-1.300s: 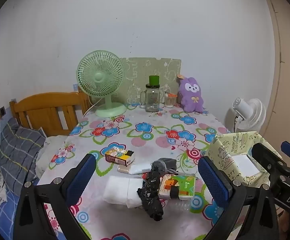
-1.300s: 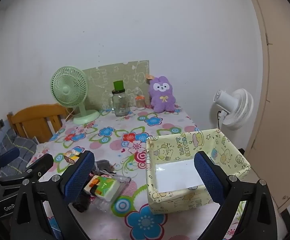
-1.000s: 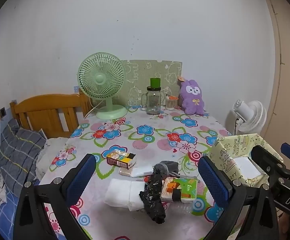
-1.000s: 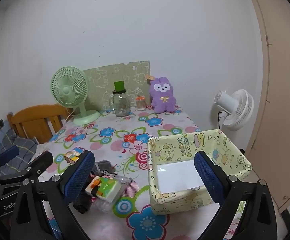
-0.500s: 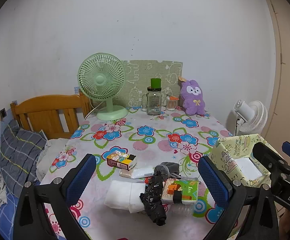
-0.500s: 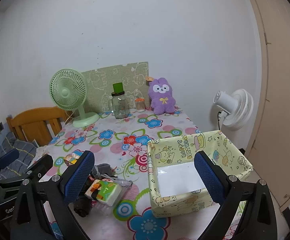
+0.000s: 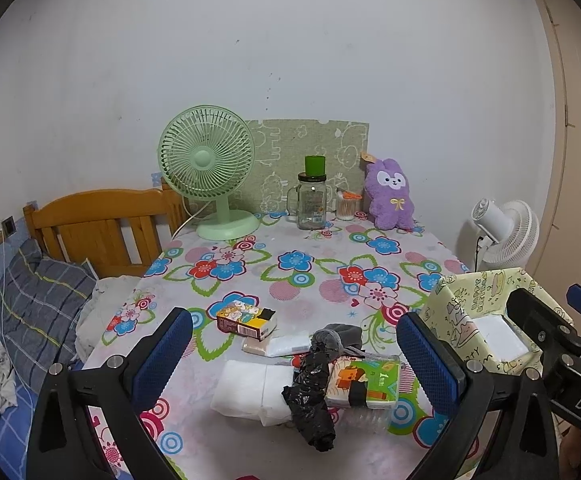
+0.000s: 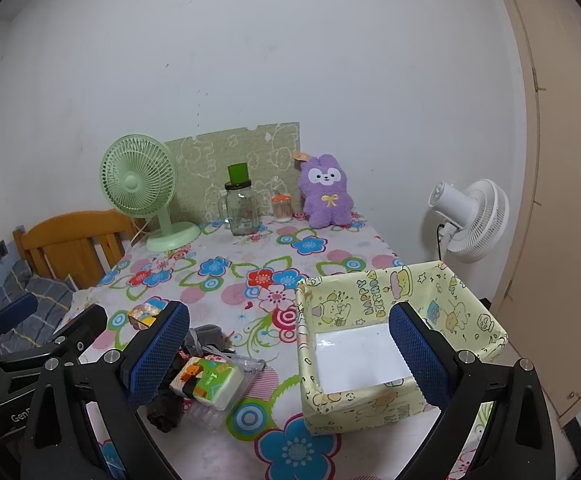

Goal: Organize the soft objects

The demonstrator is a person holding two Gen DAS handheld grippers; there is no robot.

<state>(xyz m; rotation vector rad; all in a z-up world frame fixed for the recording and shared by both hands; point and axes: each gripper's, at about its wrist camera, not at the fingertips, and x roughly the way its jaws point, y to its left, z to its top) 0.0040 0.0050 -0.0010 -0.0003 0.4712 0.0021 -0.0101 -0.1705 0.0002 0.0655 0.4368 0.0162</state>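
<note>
Hovering over a table draped in a flowered plastic cloth (image 7: 290, 264), the left gripper (image 7: 295, 356) and the right gripper (image 8: 288, 350) both stand with blue-padded fingers spread wide, gripping nothing and touching nothing.

Between the left gripper's fingers, near the table's front edge, lies a loose heap of soft goods: a folded white cloth pad (image 7: 250, 390), a crumpled black plastic bag (image 7: 312, 396), a green-and-orange wrapped tissue pack (image 7: 364, 384), a grey knitted bundle (image 7: 340, 336) and a flat clear-wrapped packet (image 7: 280, 346). A small yellow-and-red carton (image 7: 246, 322) sits just behind them.

To the right stands an open yellow cartoon-printed box (image 8: 394, 344) — the right wrist view looks straight into it and shows only a white sheet on its floor, while the left wrist view catches just its near corner behind the other tool.

The left wrist view alone shows the white pad and the flat packet; from the right they are hidden behind a finger. At the wall end stand a mint-green desk fan (image 7: 210, 172), a glass mug-jar with a green cap (image 7: 312, 200) and a purple plush rabbit (image 7: 390, 196).
</note>
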